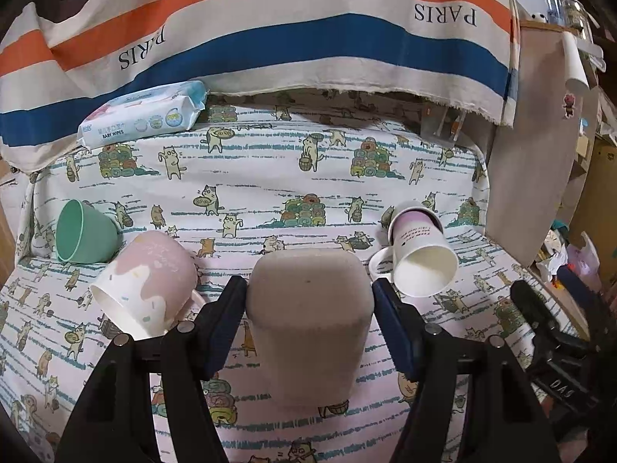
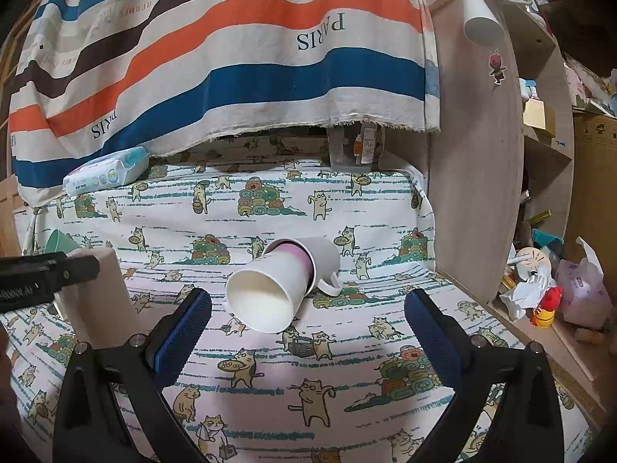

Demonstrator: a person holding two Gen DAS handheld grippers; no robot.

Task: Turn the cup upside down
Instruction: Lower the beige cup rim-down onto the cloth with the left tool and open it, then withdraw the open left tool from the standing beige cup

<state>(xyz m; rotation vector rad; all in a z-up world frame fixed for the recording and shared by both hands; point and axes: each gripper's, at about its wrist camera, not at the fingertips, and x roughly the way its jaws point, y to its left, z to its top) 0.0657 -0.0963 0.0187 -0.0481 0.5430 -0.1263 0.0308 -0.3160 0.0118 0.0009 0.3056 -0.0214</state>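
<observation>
**Beige cup clamped above cat-print cloth**

Left gripper (image 1: 309,310) clamps the beige cup (image 1: 308,324), base up, at lower centre over the cat-print tablecloth (image 1: 270,200). Right gripper (image 2: 308,332) gapes wide. Striped cloth (image 2: 231,58) hangs upper frame. A paper cup (image 2: 266,293) lies nested in a tipped white mug (image 2: 326,258).

Striped cloth (image 1: 270,38): "PARIS", "HERMES". Wipes pack (image 1: 142,115): "BABY WIPES".
</observation>
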